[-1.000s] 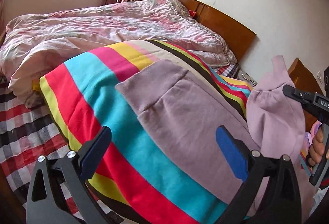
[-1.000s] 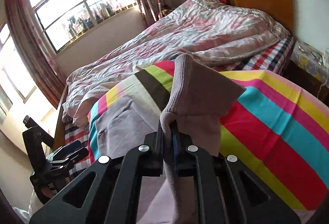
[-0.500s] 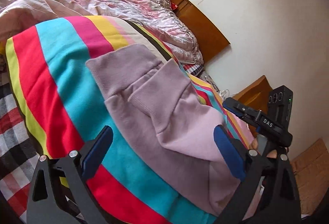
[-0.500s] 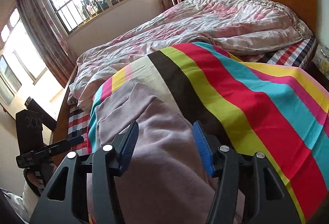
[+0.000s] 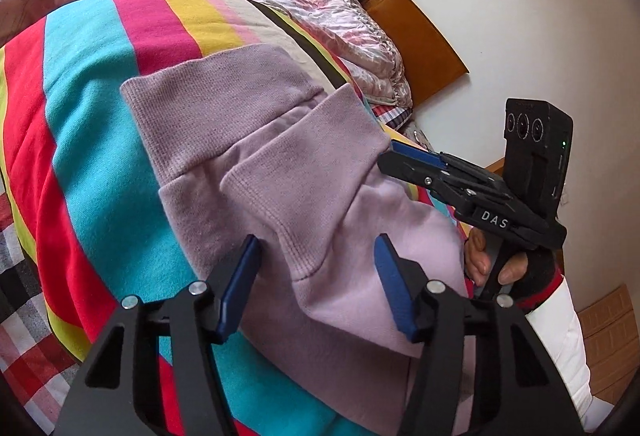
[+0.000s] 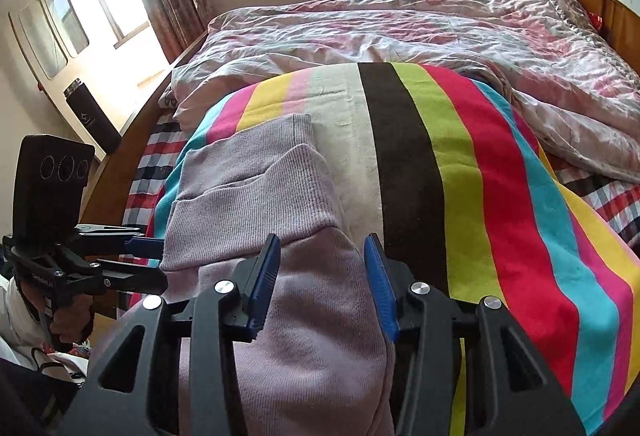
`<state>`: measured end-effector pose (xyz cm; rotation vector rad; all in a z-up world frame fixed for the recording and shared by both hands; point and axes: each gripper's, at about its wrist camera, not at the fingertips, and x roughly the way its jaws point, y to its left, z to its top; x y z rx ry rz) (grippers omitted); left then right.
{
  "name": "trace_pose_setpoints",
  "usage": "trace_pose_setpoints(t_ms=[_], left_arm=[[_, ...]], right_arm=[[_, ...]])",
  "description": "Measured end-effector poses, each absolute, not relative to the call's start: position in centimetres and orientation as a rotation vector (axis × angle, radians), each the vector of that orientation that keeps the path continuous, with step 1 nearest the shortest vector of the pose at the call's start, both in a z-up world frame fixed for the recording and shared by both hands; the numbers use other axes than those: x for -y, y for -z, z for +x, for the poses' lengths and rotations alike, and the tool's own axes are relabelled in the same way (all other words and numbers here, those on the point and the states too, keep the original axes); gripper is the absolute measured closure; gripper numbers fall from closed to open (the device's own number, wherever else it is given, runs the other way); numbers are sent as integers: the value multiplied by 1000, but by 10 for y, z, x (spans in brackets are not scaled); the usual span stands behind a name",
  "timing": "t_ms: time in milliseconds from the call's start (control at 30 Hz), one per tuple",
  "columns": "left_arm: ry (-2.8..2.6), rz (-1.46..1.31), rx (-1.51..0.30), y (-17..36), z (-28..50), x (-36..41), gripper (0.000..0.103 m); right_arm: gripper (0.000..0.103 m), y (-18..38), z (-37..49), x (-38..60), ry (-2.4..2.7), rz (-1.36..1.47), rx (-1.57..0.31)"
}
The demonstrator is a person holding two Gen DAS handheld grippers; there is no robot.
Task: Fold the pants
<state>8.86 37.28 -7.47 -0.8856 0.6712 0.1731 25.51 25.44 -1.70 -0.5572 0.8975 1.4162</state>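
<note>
While both tongs, left and right, stand apart and empty, the pants lie doubled on the striped blanket; grip the 12 o'clock cuffs evenly.

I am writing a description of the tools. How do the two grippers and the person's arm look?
Both the left gripper and the right gripper have black angular frames with silver screws and blue finger pads. The right one carries white letters "DAS" and a black box with three round lenses. The right hand wears a dark cuff on a white sleeve.
</note>
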Motion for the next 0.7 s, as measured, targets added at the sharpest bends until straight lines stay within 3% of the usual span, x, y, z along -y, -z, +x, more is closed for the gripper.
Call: trace_pose_setpoints(t_ms=[67,100,133,200,533,700], left_arm=[[-187,-861,-688,73,92,-370,54],[-189,-844,-698,73,94,-368,68],[-190,-825,-709,73,94,-366,85],[-192,-790,-715,71,95,-363,92],[-274,-616,-573,-2,66,-411,94],[-277,-708,-757,52,83,-437,93]], right_arm=[[70,19,253,-255,-1419,-553,-894],[81,19,252,-254,-1415,-557,-879],[85,18,249,-251,-1414,-560,-862],[93,14,242,-246,-1404,-564,-820],[95,-51,219,-277,-1353,-467,-659],[95,7,223,-317,-1280,-565,-836]])
